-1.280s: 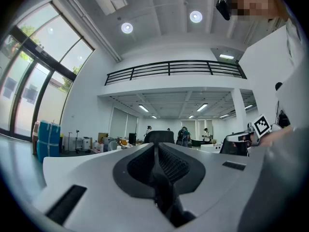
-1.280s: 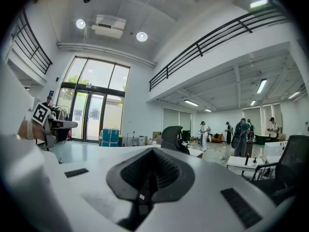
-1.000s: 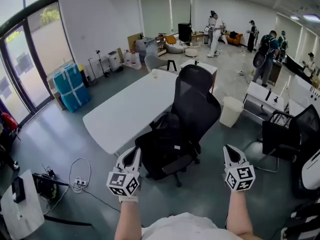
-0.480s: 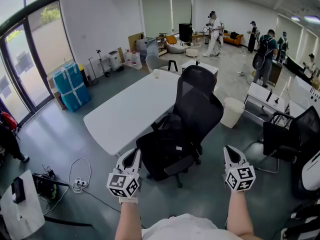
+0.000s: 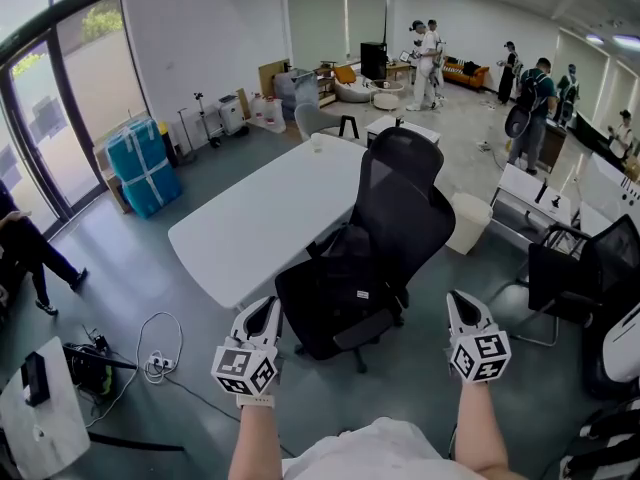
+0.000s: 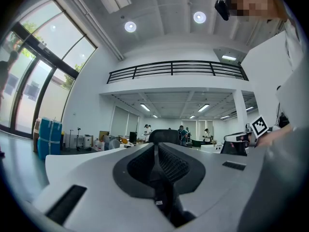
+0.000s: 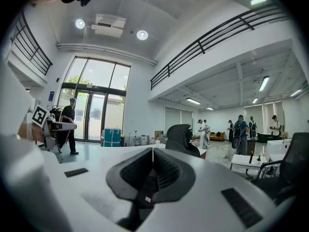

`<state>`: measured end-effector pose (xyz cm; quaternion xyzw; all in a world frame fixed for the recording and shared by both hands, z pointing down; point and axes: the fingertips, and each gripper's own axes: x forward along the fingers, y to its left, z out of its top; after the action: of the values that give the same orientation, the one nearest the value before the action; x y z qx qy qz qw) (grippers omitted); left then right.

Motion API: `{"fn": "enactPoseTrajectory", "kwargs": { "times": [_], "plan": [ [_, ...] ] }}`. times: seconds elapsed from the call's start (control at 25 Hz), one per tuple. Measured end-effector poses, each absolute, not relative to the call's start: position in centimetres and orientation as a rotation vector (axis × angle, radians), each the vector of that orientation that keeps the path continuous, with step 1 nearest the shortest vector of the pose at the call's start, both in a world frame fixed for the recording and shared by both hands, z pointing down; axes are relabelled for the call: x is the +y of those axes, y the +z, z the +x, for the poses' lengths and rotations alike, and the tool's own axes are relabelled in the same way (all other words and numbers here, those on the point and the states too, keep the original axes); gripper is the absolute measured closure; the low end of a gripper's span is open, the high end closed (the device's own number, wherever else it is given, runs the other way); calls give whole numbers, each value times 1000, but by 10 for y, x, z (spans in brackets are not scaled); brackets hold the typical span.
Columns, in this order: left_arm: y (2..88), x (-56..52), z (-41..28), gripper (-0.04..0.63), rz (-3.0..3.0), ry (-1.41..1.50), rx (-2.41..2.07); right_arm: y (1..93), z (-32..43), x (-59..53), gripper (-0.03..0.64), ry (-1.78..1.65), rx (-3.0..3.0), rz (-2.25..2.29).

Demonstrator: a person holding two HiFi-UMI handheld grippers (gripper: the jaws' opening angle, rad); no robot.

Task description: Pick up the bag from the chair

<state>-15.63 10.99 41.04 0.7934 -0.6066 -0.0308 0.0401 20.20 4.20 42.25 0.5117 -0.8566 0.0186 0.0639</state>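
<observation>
The black bag (image 5: 335, 286) lies on the seat of a black mesh office chair (image 5: 402, 200), which is pulled up to the near right edge of a long white table (image 5: 255, 223). A small white label shows on the bag's near side.

Both grippers are held out low in front of the person, side by side and well apart from each other, with the chair beyond and between them. The left gripper (image 5: 265, 306) has its jaws pressed together with nothing between them; in its own view the chair's backrest (image 6: 164, 135) rises just past the closed tips (image 6: 155, 151). The right gripper (image 5: 459, 299) is also closed and empty, and its view looks over its meeting tips (image 7: 153, 154) at the chair's back (image 7: 180, 138) a little to the right. Neither gripper touches the bag or the chair.

A white waste bin (image 5: 463, 223) stands right of the chair. Blue wrapped bundles (image 5: 143, 168) sit by the glass doors at far left, and a white cable (image 5: 152, 353) loops on the floor near the left gripper
</observation>
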Motion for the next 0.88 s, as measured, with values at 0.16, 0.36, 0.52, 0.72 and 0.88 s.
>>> {"fn": "enactPoseTrajectory", "kwargs": {
  "times": [0.16, 0.36, 0.52, 0.72, 0.88],
  "plan": [
    [413, 98, -158, 551, 2424, -100, -1848, 424, 197, 29, 597, 68, -2592, 1534],
    [416, 69, -164, 551, 2415, -100, -1854, 429, 184, -6, 597, 80, -2609, 1519],
    [418, 36, -175, 551, 2397, -95, -1877, 432, 172, -46, 597, 89, -2633, 1503],
    [416, -20, -183, 551, 2388, -80, -1889, 434, 164, -106, 597, 111, -2648, 1511],
    [414, -62, -179, 551, 2394, -73, -1891, 432, 162, -149, 597, 90, -2660, 1501]
  ]
}}
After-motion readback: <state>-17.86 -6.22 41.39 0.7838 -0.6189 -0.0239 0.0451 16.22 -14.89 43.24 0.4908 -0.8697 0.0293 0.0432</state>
